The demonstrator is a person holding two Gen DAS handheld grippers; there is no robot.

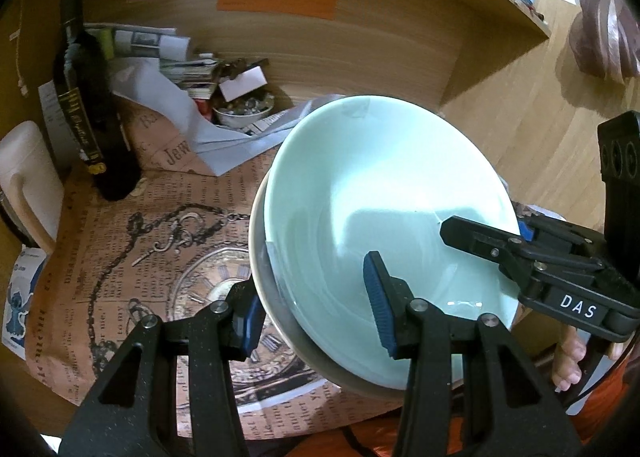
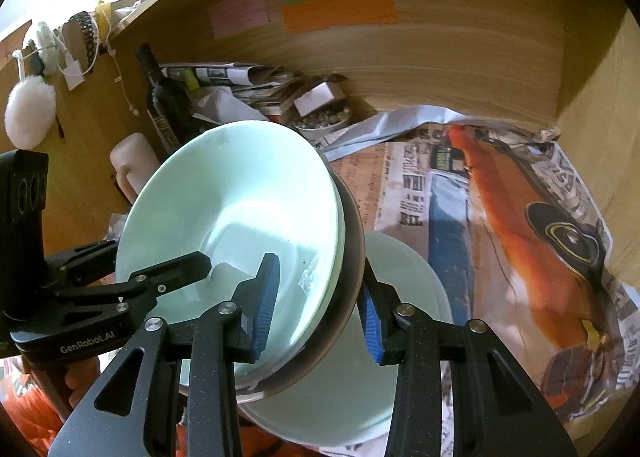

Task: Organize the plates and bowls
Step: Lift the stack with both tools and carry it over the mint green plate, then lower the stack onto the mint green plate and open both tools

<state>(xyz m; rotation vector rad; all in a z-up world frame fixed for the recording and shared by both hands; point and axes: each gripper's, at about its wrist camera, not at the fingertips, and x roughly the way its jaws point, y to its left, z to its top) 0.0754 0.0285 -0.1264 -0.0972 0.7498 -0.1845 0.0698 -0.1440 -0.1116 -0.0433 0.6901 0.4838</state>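
A pale green bowl nests in a grey-rimmed bowl, and the stack hangs tilted above the newspaper-lined shelf. My left gripper is shut on the stack's near-left rim, one blue pad inside and one under the outer bowl. My right gripper clamps the opposite rim. In the right wrist view the same green bowl fills the middle. The right gripper pinches its rim there, and the left gripper holds the far side. A second pale green dish lies below on the paper.
A dark bottle and a white jug stand at the left. A small bowl of bits and piled papers sit against the wooden back wall. Newspaper lines the shelf. A hand shows lower right.
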